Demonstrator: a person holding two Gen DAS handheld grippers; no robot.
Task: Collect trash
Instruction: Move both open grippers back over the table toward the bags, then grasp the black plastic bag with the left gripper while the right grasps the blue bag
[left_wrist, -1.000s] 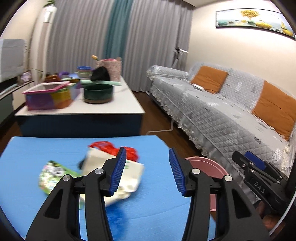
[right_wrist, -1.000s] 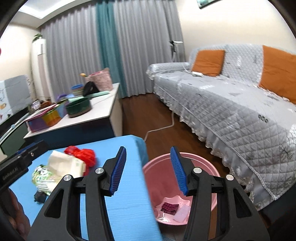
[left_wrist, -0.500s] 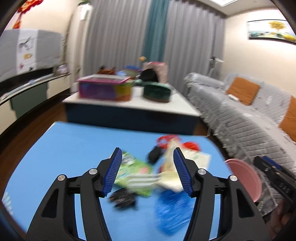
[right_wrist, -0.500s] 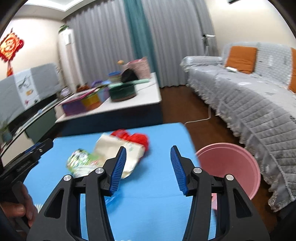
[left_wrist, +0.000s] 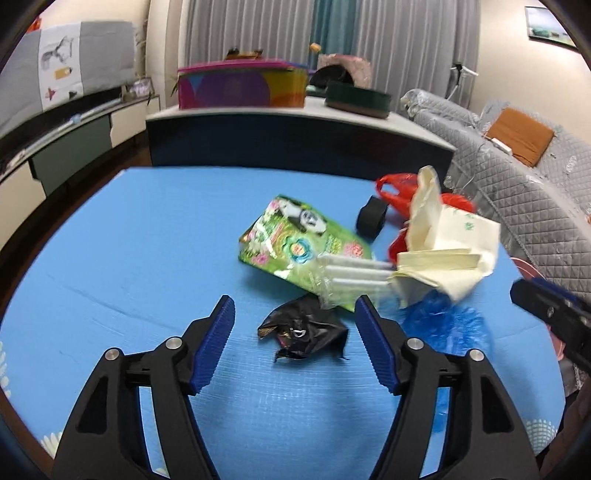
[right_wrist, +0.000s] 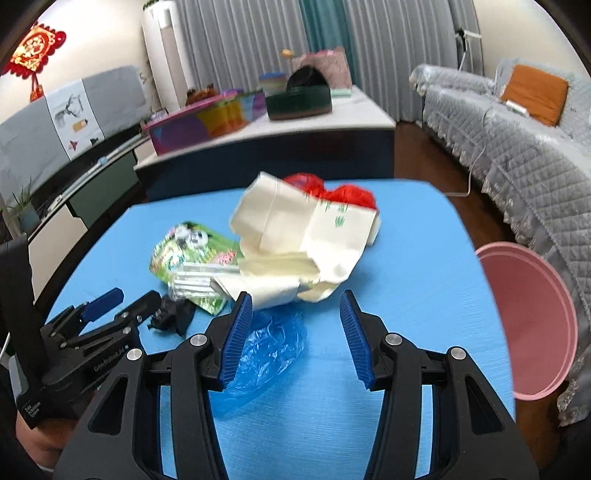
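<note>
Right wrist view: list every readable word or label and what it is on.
"GenRobot.AI": on the left tool body.
Small white print lower on that tool: too small to read.
Green marks on the cream bag: blurred.
Green packet print: blurred.
Red wall ornament: unreadable.

The blue table (left_wrist: 129, 258) carries a black wrapper (left_wrist: 304, 332), green packet (left_wrist: 295, 243), cream paper (right_wrist: 306, 236) and blue bag (right_wrist: 269, 347).

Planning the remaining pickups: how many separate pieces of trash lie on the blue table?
6, perhaps more hidden underneath: black wrapper, green panda packet, cream paper bag, red plastic bag, blue plastic bag, black roll.
</note>
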